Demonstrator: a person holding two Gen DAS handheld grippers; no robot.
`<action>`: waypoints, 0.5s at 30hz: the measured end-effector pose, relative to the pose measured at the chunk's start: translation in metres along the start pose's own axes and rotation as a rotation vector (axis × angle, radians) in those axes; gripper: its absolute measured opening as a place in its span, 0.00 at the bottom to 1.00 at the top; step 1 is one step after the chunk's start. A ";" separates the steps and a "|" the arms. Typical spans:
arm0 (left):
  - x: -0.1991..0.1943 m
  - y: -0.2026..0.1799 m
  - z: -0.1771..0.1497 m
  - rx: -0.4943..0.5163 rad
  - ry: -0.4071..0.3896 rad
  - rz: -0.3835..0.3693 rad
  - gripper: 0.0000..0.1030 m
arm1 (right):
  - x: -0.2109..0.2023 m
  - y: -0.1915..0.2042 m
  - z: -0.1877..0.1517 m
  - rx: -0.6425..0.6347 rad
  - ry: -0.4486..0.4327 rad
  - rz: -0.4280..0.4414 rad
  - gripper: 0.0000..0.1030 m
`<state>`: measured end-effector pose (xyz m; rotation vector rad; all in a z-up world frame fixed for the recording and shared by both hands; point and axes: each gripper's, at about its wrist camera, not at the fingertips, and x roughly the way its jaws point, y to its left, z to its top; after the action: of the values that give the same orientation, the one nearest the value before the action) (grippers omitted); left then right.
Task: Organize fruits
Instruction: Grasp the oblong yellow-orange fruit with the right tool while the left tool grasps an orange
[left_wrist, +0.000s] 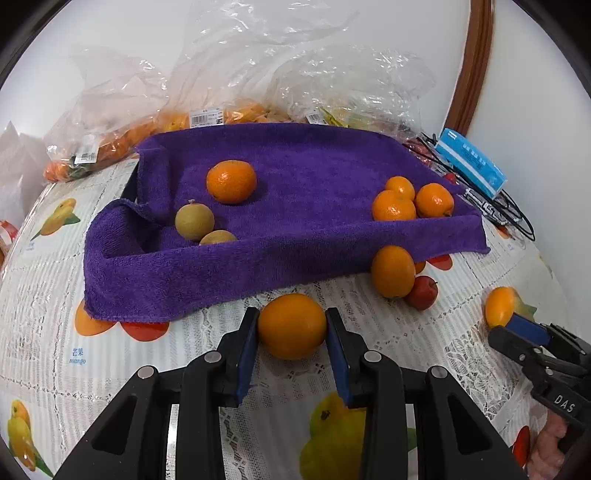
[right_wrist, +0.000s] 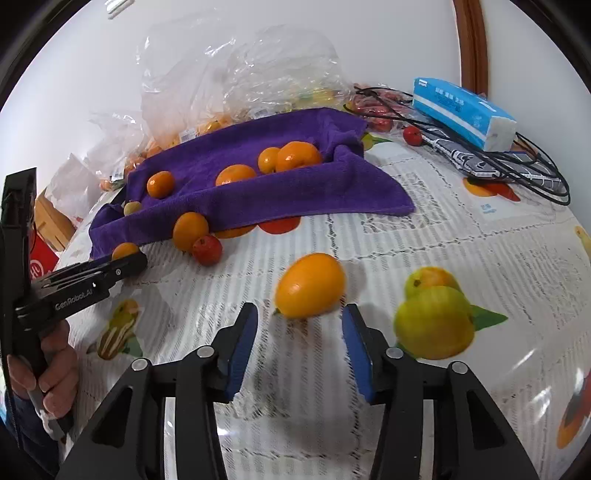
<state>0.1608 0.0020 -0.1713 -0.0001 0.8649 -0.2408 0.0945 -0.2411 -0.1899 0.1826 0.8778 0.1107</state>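
Observation:
My left gripper (left_wrist: 291, 332) is shut on an orange kumquat (left_wrist: 291, 326) just above the tablecloth, in front of the purple towel (left_wrist: 303, 236). The towel lines a tray holding several oranges (left_wrist: 231, 181) and two green-brown fruits (left_wrist: 194, 220). Another kumquat (left_wrist: 392, 271) and a small red fruit (left_wrist: 423, 292) lie by the towel's front edge. My right gripper (right_wrist: 299, 328) is open, its blue pads on either side of a loose kumquat (right_wrist: 310, 285) on the table. In the left wrist view the right gripper (left_wrist: 517, 325) sits beside that kumquat (left_wrist: 499, 306).
Clear plastic bags (left_wrist: 258, 74) with more fruit lie behind the towel. A blue tissue pack (right_wrist: 463, 112) and black cables (right_wrist: 517, 166) sit at the back right. The fruit-print tablecloth (right_wrist: 443, 240) stretches to the right. A red box (right_wrist: 40, 258) stands at the left.

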 end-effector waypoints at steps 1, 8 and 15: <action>0.000 0.001 0.000 -0.005 0.000 0.002 0.33 | 0.001 0.002 0.001 -0.002 0.000 -0.007 0.49; -0.001 -0.005 -0.001 0.014 -0.004 -0.006 0.33 | 0.009 0.004 0.009 0.017 -0.006 -0.028 0.52; -0.001 -0.001 -0.001 -0.010 0.000 -0.012 0.33 | 0.020 0.014 0.017 -0.012 0.002 -0.115 0.52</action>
<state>0.1592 0.0017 -0.1717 -0.0145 0.8661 -0.2479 0.1203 -0.2256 -0.1912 0.1203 0.8875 0.0091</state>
